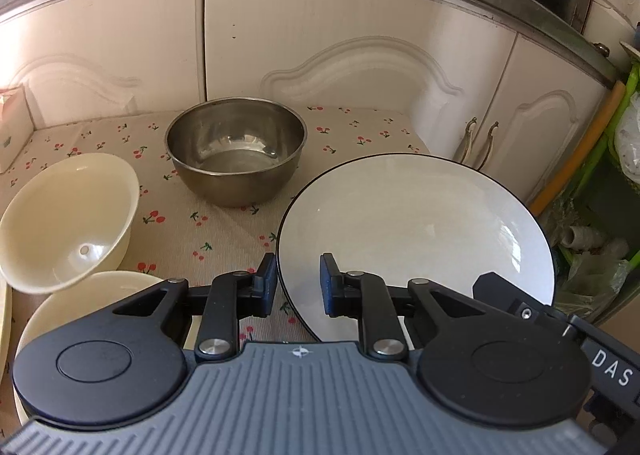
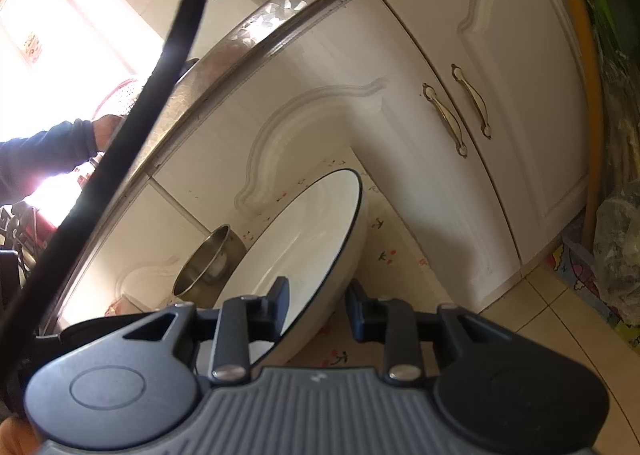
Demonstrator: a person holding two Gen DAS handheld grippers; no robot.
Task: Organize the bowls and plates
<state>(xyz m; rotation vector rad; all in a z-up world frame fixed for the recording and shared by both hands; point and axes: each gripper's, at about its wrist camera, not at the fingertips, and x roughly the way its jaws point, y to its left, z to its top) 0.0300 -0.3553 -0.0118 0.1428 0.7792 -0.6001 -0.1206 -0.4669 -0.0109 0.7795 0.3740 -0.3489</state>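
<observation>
A white plate with a thin black rim (image 1: 416,231) lies on the cherry-print cloth (image 1: 224,223) at the right. My left gripper (image 1: 298,285) is open, one finger on each side of the plate's near-left rim, without closing on it. My right gripper (image 2: 316,307) is open around the same plate's (image 2: 296,251) rim at its other side, left finger inside, right finger outside. A steel bowl (image 1: 236,155) stands behind. A cream bowl (image 1: 64,219) leans at the left over a cream dish (image 1: 120,287).
White cabinet doors (image 1: 360,55) rise right behind the cloth, with handles (image 2: 460,111) at the right. A carton (image 1: 12,123) is at the far left. Plastic bags (image 1: 592,247) and a tiled floor (image 2: 560,315) lie to the right.
</observation>
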